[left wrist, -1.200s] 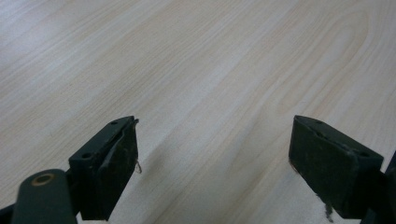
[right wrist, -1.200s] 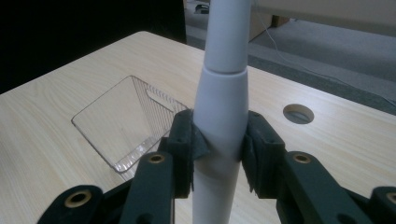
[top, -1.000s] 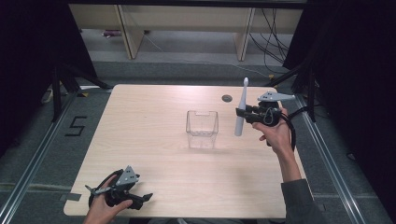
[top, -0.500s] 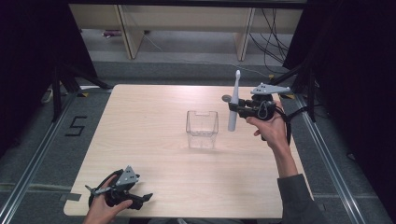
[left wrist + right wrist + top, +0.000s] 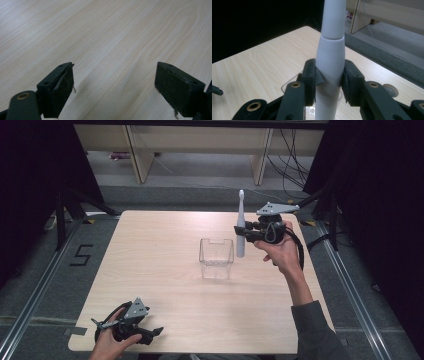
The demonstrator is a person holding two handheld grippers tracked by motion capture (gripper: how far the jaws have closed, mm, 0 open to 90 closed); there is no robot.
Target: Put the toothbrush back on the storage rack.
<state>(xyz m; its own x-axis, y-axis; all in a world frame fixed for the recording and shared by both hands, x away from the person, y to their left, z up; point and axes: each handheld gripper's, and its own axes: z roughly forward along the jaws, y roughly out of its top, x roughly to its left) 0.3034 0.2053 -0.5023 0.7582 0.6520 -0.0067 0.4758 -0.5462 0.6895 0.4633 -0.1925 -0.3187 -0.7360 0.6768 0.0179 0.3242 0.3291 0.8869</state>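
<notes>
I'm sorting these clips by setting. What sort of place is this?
Probably a lab or recording booth rather than a home: black curtains flank a bare table, a taped number 5 marks the floor, and loose cables hang behind.

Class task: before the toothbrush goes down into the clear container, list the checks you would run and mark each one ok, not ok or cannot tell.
1. Right hand-held gripper clamped on the toothbrush: ok.
2. Toothbrush upright, brush end up: ok.
3. Clear container upright, open top: ok.
4. Toothbrush directly above the opening: not ok, it hangs just beside the container's right wall.
5. Left hand-held gripper open, low at the table's near edge, out of the way: ok.
</notes>
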